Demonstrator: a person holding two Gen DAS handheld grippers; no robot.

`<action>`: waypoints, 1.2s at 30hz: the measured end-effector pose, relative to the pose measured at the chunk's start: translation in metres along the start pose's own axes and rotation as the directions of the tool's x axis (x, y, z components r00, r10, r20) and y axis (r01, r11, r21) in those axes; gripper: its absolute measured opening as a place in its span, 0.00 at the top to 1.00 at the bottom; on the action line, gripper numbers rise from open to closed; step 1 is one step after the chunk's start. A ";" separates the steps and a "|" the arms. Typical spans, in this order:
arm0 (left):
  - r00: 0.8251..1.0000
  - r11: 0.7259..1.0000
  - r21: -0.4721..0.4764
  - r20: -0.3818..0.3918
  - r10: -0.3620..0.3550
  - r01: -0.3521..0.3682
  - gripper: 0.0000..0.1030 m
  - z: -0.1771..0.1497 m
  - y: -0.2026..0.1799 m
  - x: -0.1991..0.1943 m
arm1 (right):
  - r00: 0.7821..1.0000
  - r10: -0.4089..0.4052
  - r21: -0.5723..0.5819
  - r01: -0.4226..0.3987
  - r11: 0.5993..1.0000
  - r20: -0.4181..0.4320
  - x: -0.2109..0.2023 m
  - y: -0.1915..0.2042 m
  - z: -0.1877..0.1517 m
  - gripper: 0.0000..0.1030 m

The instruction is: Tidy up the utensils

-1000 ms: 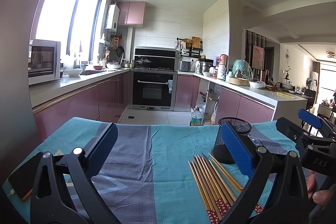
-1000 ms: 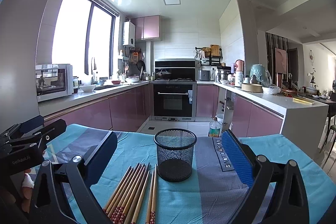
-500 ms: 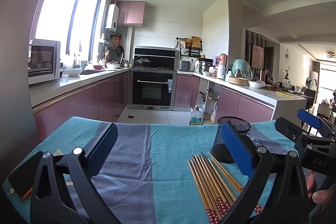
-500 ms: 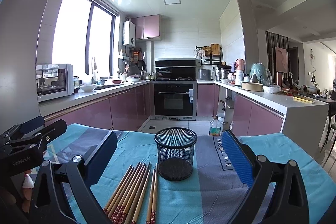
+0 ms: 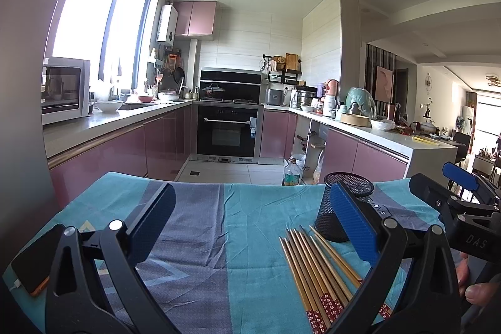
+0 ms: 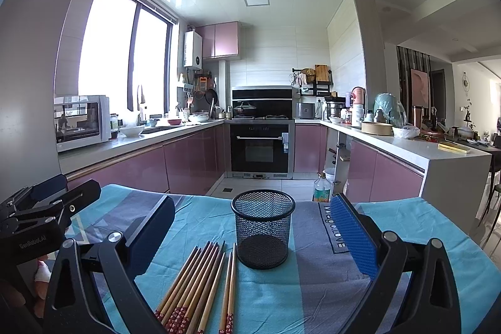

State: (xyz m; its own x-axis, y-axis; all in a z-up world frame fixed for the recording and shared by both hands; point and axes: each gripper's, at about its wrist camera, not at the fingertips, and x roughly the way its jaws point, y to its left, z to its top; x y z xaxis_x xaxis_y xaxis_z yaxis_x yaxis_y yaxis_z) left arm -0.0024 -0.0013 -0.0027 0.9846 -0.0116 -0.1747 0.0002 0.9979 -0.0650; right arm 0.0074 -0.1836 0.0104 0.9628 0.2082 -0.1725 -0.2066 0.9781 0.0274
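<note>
Starting at the far left of the table, a phone [image 5: 33,266] is lying on the teal and grey tablecloth [image 5: 194,240], close to the table's near left edge. You are holding the left gripper [image 5: 250,224] above the near part of the cloth, its jaws standing wide apart and gripping nothing, and its blue-padded fingers [image 5: 352,227] are framing bare cloth. To the right of that gripper's centre line, the chopsticks [image 5: 316,268] are lying flat in a loose bundle on the cloth, their red patterned ends pointing toward you and their plain tips pointing away. In the right wrist view the same chopsticks [image 6: 200,284] are sitting left of centre, with two of them lying slightly apart on the right side of the bundle. Just beyond their far tips and a little to the right, the black mesh cup [image 6: 263,227] is standing upright, and nothing is showing inside it. You are holding the right gripper [image 6: 252,227] near the cloth with its jaws also spread wide and holding nothing, and the cup is showing between its fingers. Behind the table, the oven [image 6: 261,146] is sitting in the far kitchen wall.
</note>
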 end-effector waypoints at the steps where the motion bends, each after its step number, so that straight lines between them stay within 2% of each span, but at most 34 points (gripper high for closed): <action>1: 1.000 1.000 0.000 0.000 0.000 0.000 0.06 0.000 0.000 0.000 | 1.000 0.001 0.001 -0.001 1.000 0.000 0.000 0.000 0.000 0.07; 36: 1.000 1.000 0.000 -0.011 -0.005 0.005 0.06 -0.005 -0.001 -0.004 | 1.000 0.010 0.008 -0.009 1.000 -0.010 0.006 0.001 -0.002 0.07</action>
State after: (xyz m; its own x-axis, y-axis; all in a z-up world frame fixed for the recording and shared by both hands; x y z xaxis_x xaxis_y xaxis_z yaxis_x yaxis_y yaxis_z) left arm -0.0068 -0.0022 -0.0074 0.9825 -0.0176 -0.1853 0.0055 0.9978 -0.0658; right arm 0.0125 -0.1819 0.0076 0.9590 0.2174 -0.1817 -0.2142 0.9761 0.0370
